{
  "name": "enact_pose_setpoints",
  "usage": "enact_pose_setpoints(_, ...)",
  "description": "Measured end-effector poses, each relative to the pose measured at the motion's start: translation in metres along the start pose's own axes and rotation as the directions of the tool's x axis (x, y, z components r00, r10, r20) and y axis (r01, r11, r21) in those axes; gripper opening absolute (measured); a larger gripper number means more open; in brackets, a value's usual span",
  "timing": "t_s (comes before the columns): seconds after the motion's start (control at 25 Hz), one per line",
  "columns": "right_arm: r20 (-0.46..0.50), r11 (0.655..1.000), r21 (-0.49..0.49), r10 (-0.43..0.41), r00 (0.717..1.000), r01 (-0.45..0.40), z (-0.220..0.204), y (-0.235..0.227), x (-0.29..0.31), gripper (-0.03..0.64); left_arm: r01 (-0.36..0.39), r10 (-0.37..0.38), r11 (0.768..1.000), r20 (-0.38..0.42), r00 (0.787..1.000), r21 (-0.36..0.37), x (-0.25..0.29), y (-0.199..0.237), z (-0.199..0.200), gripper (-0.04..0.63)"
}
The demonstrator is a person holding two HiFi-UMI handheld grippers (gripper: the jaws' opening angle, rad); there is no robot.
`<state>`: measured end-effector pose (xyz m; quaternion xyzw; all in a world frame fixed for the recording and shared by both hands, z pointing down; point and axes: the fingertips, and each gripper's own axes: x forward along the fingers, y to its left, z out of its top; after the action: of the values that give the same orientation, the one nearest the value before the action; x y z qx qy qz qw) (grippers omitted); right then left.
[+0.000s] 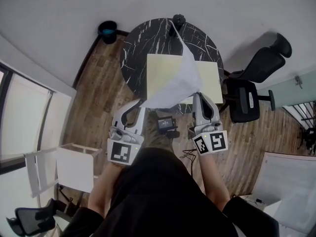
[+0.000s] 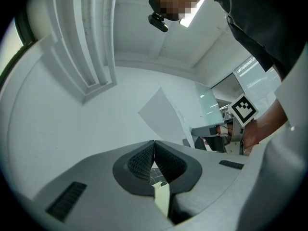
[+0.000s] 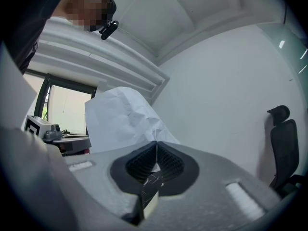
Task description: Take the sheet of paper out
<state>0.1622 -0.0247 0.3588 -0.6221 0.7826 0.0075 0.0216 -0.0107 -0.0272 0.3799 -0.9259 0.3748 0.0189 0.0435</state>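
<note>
A white, creased sheet of paper [image 1: 175,78] hangs in the air above a pale yellow folder [image 1: 160,70] on a round black marble table [image 1: 136,53]. My left gripper [image 1: 141,104] is shut on the sheet's lower left corner. My right gripper [image 1: 197,95] is shut on its lower right edge. In the left gripper view the jaws [image 2: 154,142] meet with the paper [image 2: 166,117] running off toward the right gripper [image 2: 211,131]. In the right gripper view the closed jaws [image 3: 156,142] pinch the paper [image 3: 120,119], which rises up and to the left.
A small dark object [image 1: 178,19] stands at the table's far edge. A black office chair [image 1: 252,83] is to the right, a dark bin [image 1: 107,31] by the far wall, a white stool [image 1: 74,164] at the left, and a black device [image 1: 166,123] on the wooden floor.
</note>
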Motion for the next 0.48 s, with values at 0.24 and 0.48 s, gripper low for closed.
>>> enact_pose_setpoints(0.24,-0.009,1.0,-0.026,-0.017,1.0,0.017,-0.0027,0.0029,0.0022,0.0,0.015,-0.015,1.0,-0.005,1.0,-0.01,0.0037,0.0,-0.0021,0.002)
enact_pose_setpoints(0.48,-0.014,0.998,-0.05,-0.037,0.999,0.036,-0.0072,0.0079,0.0093,0.0,0.027,-0.027,1.0,0.005,1.0,-0.011,0.0059,0.002,-0.0009,0.002)
